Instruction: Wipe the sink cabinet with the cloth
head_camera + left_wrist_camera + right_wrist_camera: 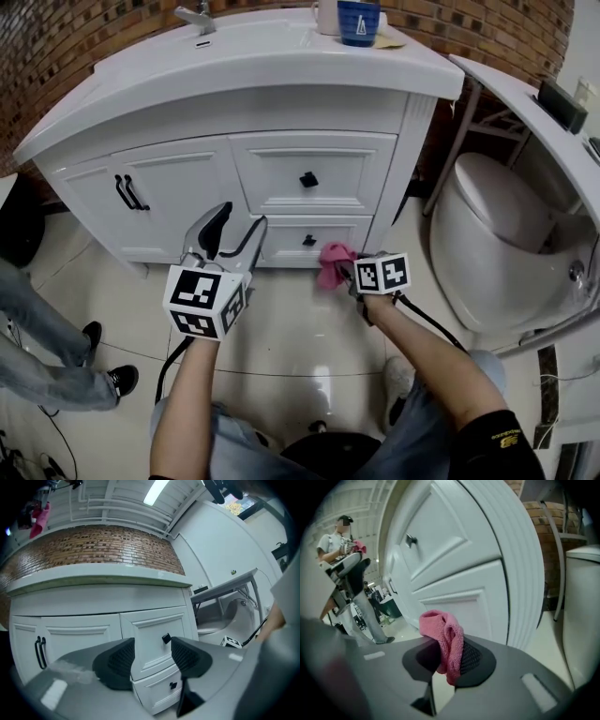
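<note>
The white sink cabinet [281,178] fills the upper head view, with two doors at left and two drawers at right. A pink cloth [333,263] is bunched against the lower drawer's right end near the floor; my right gripper [349,272] is shut on it. In the right gripper view the cloth [445,637] is pinched between the jaws, just off the lower drawer front [459,606]. My left gripper [234,234] hangs open in front of the drawers, holding nothing. In its own view the left gripper [150,657] frames the upper drawer's black knob [166,638].
A blue cup [358,21] and a tap [199,17] stand on the cabinet top. A white toilet [497,239] sits close on the right. Another person's legs and shoes [56,347] are at the left on the tiled floor [300,347].
</note>
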Action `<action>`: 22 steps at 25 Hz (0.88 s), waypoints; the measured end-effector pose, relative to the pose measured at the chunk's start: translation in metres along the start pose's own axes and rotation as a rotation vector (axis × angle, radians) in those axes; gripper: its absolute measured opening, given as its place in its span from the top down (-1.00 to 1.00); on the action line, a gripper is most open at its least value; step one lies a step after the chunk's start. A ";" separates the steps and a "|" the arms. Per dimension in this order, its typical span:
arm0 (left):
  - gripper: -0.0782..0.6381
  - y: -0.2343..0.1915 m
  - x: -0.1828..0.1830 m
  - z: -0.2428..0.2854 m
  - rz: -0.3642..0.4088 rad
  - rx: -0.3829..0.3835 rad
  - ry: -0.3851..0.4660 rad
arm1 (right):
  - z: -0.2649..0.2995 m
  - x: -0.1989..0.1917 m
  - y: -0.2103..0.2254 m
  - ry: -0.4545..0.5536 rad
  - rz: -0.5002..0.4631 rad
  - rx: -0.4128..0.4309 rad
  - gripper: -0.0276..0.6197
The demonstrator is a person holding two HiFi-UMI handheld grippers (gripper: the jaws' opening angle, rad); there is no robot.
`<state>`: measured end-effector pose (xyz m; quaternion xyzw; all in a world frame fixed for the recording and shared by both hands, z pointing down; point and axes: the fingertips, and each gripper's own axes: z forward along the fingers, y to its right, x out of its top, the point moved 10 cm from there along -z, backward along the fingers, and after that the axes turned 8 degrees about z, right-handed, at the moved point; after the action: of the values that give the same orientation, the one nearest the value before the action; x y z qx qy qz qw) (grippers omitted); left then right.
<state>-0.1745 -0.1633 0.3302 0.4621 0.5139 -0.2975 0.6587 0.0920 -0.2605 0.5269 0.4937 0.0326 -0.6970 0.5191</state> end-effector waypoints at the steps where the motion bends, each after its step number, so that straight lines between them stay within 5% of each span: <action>1: 0.11 0.001 0.006 -0.006 -0.009 0.009 0.016 | -0.010 0.004 -0.014 0.043 -0.035 0.041 0.73; 4: 0.11 0.009 0.026 -0.024 -0.052 0.035 0.075 | -0.053 0.018 -0.056 0.180 -0.145 0.138 0.73; 7: 0.11 0.018 0.046 -0.040 -0.075 0.052 0.135 | -0.112 0.032 -0.088 0.342 -0.219 0.143 0.73; 12: 0.11 0.058 0.061 -0.059 -0.032 0.028 0.166 | -0.210 0.040 -0.110 0.592 -0.173 0.087 0.73; 22: 0.11 0.101 0.070 -0.098 -0.070 0.013 0.171 | -0.280 0.011 -0.167 0.669 -0.213 -0.029 0.73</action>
<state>-0.1053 -0.0278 0.2897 0.4719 0.5823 -0.2831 0.5984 0.1492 -0.0346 0.2981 0.6810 0.2621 -0.5462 0.4113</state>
